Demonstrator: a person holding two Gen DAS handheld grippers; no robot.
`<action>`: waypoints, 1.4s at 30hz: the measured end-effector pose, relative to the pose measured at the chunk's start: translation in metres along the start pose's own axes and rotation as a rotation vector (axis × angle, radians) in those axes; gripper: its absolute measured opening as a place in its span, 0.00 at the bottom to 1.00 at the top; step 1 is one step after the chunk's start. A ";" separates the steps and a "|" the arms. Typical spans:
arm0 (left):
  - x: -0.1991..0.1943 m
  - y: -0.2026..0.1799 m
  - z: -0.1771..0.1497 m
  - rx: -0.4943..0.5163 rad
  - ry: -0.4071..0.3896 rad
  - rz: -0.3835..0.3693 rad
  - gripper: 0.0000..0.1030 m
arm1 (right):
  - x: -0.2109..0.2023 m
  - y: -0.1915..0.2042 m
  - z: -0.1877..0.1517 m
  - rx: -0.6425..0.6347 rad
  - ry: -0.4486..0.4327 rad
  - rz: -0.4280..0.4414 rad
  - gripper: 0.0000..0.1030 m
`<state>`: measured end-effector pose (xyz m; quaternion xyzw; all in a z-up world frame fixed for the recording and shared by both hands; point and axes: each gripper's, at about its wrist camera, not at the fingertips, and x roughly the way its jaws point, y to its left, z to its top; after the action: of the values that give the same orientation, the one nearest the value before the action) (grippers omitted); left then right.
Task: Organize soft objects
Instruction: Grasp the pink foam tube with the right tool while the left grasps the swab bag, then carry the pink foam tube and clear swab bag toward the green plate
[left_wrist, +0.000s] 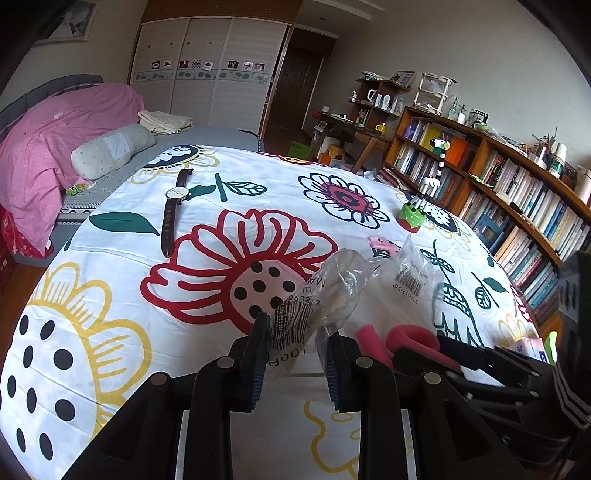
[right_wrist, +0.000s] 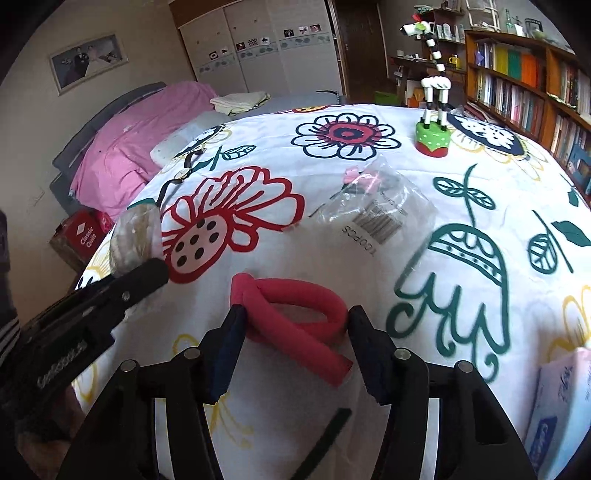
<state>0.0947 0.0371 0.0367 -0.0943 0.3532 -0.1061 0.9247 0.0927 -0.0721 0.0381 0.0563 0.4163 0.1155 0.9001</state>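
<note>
A looped red foam roller (right_wrist: 295, 314) lies on the flowered cloth between the jaws of my right gripper (right_wrist: 293, 325); the pads touch its sides. It also shows in the left wrist view (left_wrist: 410, 339). My left gripper (left_wrist: 297, 347) is closed on a clear plastic bag (left_wrist: 325, 295) holding beige round pads, lifted off the cloth; that bag shows at the left of the right wrist view (right_wrist: 135, 236). A second clear bag with a barcode label (right_wrist: 376, 210) lies flat further back, also in the left wrist view (left_wrist: 410, 273).
A zebra toy on a green base (right_wrist: 432, 133) stands at the back right. A wristwatch (left_wrist: 173, 206) lies at the back left. A small pink item (right_wrist: 360, 179) lies by the flat bag. A tissue pack (right_wrist: 557, 398) sits at the right edge. Bookshelves (left_wrist: 517, 192) line the right.
</note>
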 end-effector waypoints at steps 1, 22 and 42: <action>0.000 0.000 0.000 0.001 0.000 -0.001 0.28 | -0.004 -0.001 -0.002 0.000 -0.001 -0.002 0.56; -0.010 -0.020 -0.003 0.044 -0.012 -0.014 0.28 | -0.081 -0.010 -0.047 0.016 -0.078 -0.009 0.56; -0.030 -0.059 -0.021 0.077 0.013 -0.045 0.28 | -0.154 -0.057 -0.078 0.107 -0.202 -0.068 0.56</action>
<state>0.0514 -0.0135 0.0546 -0.0659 0.3526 -0.1410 0.9227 -0.0541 -0.1657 0.0900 0.1015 0.3310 0.0561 0.9365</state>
